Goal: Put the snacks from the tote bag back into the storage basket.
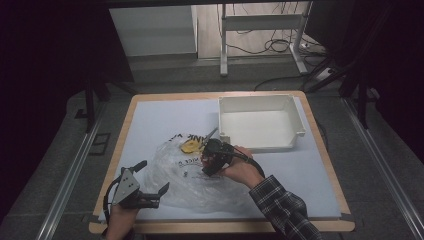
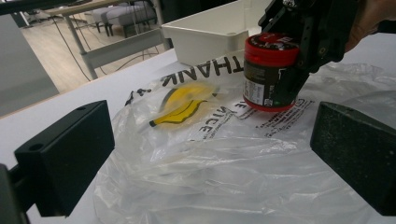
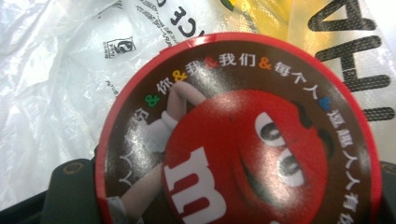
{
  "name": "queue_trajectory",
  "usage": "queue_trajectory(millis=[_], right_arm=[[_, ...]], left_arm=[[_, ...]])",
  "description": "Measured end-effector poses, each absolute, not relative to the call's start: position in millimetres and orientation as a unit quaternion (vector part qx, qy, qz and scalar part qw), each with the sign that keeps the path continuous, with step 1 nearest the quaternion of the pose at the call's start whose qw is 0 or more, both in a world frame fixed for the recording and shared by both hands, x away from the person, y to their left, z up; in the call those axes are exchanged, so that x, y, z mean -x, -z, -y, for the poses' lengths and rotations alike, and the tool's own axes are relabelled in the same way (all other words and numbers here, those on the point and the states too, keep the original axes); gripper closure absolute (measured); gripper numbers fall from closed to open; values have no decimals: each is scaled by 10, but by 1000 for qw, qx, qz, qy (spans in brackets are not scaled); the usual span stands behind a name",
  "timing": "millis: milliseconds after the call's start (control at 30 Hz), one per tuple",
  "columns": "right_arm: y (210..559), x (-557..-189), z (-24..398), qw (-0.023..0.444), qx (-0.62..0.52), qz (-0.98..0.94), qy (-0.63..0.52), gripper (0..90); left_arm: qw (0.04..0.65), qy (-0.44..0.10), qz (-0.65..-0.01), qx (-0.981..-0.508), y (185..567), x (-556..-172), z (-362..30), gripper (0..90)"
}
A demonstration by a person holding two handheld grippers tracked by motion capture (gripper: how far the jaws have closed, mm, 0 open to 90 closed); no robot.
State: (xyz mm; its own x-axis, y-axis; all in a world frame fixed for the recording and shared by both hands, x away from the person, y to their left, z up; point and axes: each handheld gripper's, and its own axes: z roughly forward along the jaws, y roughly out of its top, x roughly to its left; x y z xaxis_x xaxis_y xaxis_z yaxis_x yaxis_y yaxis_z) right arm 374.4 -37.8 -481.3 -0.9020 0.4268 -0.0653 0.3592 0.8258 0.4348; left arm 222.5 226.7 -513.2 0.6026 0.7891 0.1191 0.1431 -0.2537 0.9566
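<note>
White surface (image 1: pixel 165 115) in a dim room, white bin (image 1: pixel 260 122) at back, right gripper (image 1: pixel 216 156) clamping red-lidded jar (image 2: pixel 268 74) over clear bag (image 1: pixel 187 180), left gripper (image 1: pixel 150 182) wide open, empty, beside bag

the left gripper (image 2: pixel 212 154) shows its two blocky black jaws set wide apart with nothing between them, low over a crumpled clear plastic bag (image 2: pixel 210 172) printed with black lettering and a yellow smiley. the bag lies on a pale blue table top (image 2: pixel 84 93). farther off, the right gripper (image 2: pixel 299 51), black and held by a hand (image 2: pixel 369 16), is clamped on a small round red-lidded jar with a dark label (image 2: pixel 268 70), whose base sits at the bag's surface. behind stands a white rectangular plastic bin (image 2: pixel 210 35)
</note>
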Motion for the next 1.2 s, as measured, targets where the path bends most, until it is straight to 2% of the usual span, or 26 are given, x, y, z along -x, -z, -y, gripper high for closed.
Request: queue_trajectory(millis=[1200], right_arm=[[4468,-3670,846,89,-217,-945,-230,256]], left_arm=[[532,-309,-326,-718,5127,-2226,-2291,0]])
